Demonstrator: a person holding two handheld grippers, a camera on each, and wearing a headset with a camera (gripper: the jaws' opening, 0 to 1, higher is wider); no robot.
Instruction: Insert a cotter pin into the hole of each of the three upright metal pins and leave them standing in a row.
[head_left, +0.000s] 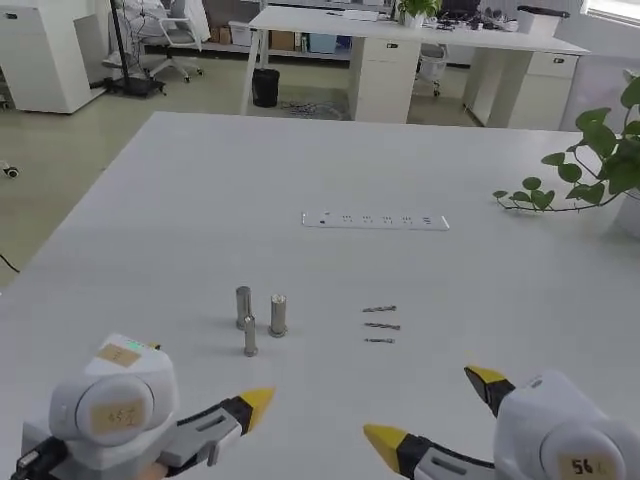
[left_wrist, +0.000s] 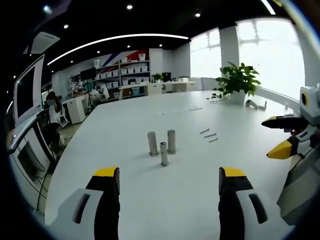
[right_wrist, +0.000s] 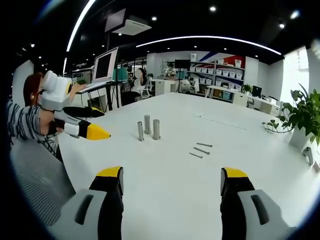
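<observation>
We find the three short upright grey metal pins (head_left: 278, 314) standing in a tight triangle, not yet a row, on the broad white table (head_left: 480, 290). They are left of its middle and closer to the near edge than the far one. The three thin grey metal cotter pins (head_left: 382, 325) lie flat beside each other to the right of them, apart from the cluster and parallel to the near edge.

We judge the cotter pins to be very light and stiff, and awkward to lift because they lie flush on a smooth top. A pinch across one end should work best, leaving the legs free to enter the hole (which end is the head is too small for us to tell). The upright pins look solid and heavier, but they are smooth and narrow at the base, so a nudge could topple them. We would steady one low on its barrel. We cannot make out the holes.

The left gripper (left_wrist: 170, 176) hovers over the near edge toward its left corner, with its jaws level and pointing at the cluster. The right gripper (right_wrist: 172, 176) hovers toward the right corner in the same way. Both have their yellow-tipped jaws spread wide and hold nothing, and both are well short of the parts.
</observation>
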